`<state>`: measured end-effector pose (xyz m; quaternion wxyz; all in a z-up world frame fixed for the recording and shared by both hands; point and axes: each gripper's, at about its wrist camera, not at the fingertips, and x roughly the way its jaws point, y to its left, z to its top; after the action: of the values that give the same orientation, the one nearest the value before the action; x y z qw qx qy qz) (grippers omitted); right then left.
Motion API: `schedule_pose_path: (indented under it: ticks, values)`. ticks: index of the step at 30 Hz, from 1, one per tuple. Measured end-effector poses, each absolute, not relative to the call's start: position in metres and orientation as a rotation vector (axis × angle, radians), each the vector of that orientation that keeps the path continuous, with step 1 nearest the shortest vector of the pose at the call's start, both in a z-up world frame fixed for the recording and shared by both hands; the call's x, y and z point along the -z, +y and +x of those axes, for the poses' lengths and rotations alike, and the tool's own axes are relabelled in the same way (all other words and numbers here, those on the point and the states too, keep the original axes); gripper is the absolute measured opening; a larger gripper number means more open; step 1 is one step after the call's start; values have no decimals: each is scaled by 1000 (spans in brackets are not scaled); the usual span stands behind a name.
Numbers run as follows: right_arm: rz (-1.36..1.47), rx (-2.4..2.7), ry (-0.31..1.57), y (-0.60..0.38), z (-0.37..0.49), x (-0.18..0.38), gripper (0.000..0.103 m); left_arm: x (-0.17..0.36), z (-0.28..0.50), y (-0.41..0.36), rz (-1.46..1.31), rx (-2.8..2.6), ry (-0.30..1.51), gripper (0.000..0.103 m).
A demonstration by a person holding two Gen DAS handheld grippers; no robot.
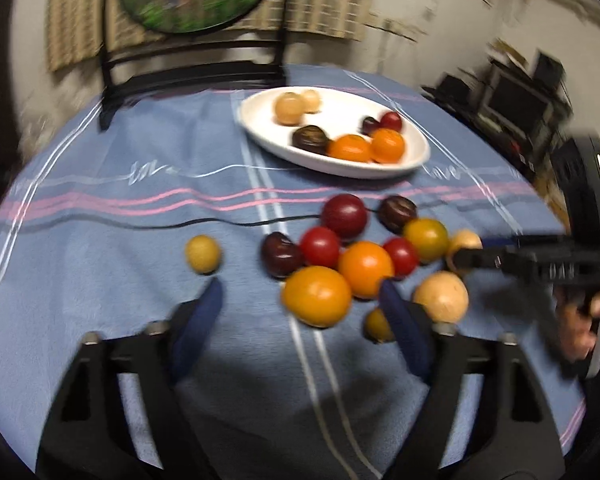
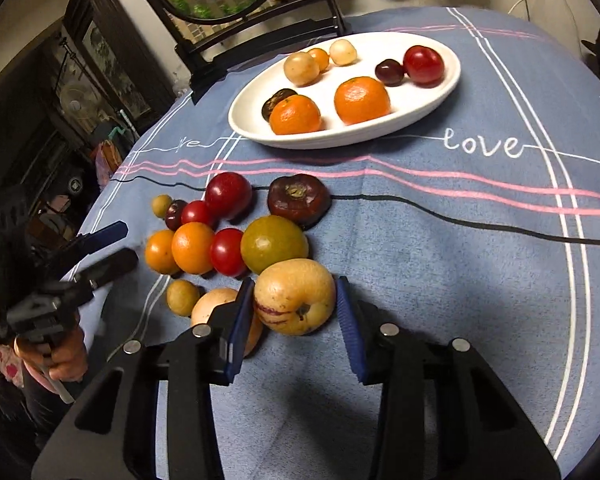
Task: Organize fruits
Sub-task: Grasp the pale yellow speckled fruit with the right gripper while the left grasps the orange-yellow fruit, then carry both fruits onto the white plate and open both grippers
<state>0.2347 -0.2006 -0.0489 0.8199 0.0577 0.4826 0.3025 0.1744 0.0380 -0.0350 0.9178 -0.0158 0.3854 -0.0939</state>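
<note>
Blue striped cloth [image 2: 440,248] covers the bench; on it a white oval plate [image 2: 452,80] holds two oranges, a red tomato, dark fruits and pale round ones. Near it loose fruits [image 2: 220,236] cluster. Right tool [image 2: 296,300] clasps a yellow pepino melon [image 2: 294,296]; left tool [image 1: 300,300] hangs unclenched, empty

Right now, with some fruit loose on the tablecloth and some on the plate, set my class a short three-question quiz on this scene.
1. True or false: every fruit already lies on the white plate.
2. Between the fingers of the right gripper sits: A red tomato; B yellow striped fruit; C orange.
3. Fill in: the blue tablecloth reads "____".
Key: 1 false; 2 B; 3 love.
</note>
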Motion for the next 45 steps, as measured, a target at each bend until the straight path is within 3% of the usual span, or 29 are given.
schedule_pose_path:
  ticks: [1, 3, 33, 45]
  values:
    - [121, -642, 1029, -200, 235, 49, 41, 38, 175, 34, -20, 220, 807, 53]
    - [121, -640, 1031, -200, 235, 49, 42, 42, 176, 30, -16, 245, 830, 46]
    - [103, -622, 1014, -201, 232, 45, 41, 54, 186, 27, 22, 202, 848, 44]
    - [182, -680, 869, -216, 226, 18, 42, 19, 173, 42, -64, 215, 723, 43]
